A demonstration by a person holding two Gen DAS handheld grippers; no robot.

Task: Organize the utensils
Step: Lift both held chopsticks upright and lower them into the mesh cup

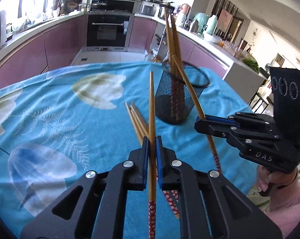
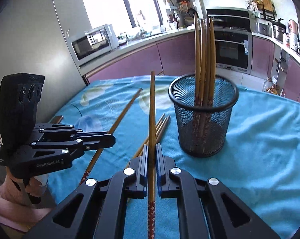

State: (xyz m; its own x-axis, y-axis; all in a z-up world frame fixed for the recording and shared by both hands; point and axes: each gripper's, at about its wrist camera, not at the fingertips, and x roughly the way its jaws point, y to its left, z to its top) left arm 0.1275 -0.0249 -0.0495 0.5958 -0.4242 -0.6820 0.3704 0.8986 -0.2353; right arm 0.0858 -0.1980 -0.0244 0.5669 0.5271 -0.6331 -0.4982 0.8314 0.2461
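Observation:
My left gripper (image 1: 152,139) is shut on one bamboo chopstick (image 1: 151,103), whose tip points up and away over the table. My right gripper (image 2: 152,146) is shut on another chopstick (image 2: 152,103) the same way. In each view the other gripper shows at the side: the right gripper (image 1: 199,122) clamps its slanted chopstick (image 1: 189,87) beside the cup, and the left gripper (image 2: 111,139) clamps its own (image 2: 126,109). A black mesh cup (image 1: 181,95) (image 2: 203,119) stands upright with several chopsticks in it. Loose chopsticks (image 1: 136,119) (image 2: 161,123) lie on the cloth between cup and grippers.
A teal printed cloth (image 1: 70,119) (image 2: 259,149) covers the table. Beyond its far edge are purple kitchen cabinets (image 1: 56,45), an oven (image 1: 108,29) and a microwave (image 2: 92,43). A hand in a pink sleeve (image 1: 279,189) holds the right gripper.

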